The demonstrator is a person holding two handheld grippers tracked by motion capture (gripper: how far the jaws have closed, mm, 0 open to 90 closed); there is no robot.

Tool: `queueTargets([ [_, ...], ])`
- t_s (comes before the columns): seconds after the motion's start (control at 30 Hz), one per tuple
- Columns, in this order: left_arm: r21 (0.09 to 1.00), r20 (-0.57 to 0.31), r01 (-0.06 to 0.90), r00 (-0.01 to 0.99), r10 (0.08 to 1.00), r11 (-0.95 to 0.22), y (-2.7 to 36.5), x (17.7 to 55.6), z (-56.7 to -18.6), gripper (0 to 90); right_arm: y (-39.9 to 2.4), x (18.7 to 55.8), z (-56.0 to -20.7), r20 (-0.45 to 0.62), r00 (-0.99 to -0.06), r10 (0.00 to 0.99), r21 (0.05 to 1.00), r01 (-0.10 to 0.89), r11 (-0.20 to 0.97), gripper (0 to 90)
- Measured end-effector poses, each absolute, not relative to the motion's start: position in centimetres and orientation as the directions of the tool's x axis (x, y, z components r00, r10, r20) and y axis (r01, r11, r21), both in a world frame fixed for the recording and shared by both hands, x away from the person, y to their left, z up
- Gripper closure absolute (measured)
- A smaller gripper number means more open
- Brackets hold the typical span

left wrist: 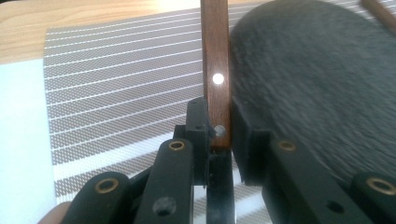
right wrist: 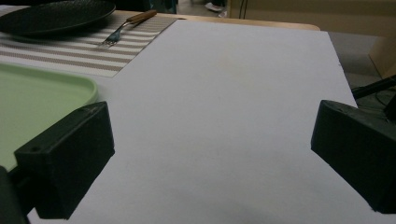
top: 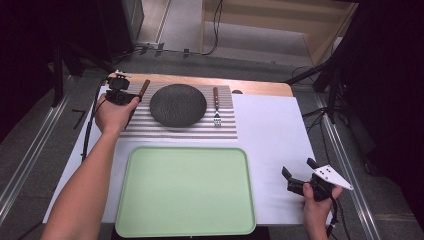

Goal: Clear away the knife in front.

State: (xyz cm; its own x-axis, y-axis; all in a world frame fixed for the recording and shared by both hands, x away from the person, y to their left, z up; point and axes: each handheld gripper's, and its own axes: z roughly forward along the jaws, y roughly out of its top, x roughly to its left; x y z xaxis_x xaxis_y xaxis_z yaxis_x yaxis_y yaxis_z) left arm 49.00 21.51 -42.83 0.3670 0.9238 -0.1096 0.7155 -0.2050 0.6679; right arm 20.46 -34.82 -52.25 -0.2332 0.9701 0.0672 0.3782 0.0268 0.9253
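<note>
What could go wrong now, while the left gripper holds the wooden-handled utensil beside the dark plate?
1. The left gripper clamps the knife only near one end of its wooden handle, so the long free part may swing or slip out.
2. The dark plate lies right beside the knife; a sideways move may knock it.
3. The right gripper waits open over the white sheet, far from the green tray, so it probably cannot help quickly.

Overhead light brightens the surface; the surroundings fall dark. The left gripper view blurs the dark plate.
</note>
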Motion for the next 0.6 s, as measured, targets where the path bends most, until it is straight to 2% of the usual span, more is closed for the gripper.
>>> queueTargets([
  [0.1, 0.681, -0.133, 0.702, 0.396, 0.909, -0.207, 21.3, 47.9, -42.3, 77.3, -34.8, 20.5, -52.3, 0.065, -0.237, 0.969, 0.925, 0.378, 0.03, 0.0],
  [0.6, 0.692, -0.098, 0.669, 0.461, 0.882, -0.272, 20.8, 43.5, -42.4, 77.3, -34.8, 20.5, -52.2, 0.071, -0.24, 0.968, 0.924, 0.38, 0.026, 0.0],
])
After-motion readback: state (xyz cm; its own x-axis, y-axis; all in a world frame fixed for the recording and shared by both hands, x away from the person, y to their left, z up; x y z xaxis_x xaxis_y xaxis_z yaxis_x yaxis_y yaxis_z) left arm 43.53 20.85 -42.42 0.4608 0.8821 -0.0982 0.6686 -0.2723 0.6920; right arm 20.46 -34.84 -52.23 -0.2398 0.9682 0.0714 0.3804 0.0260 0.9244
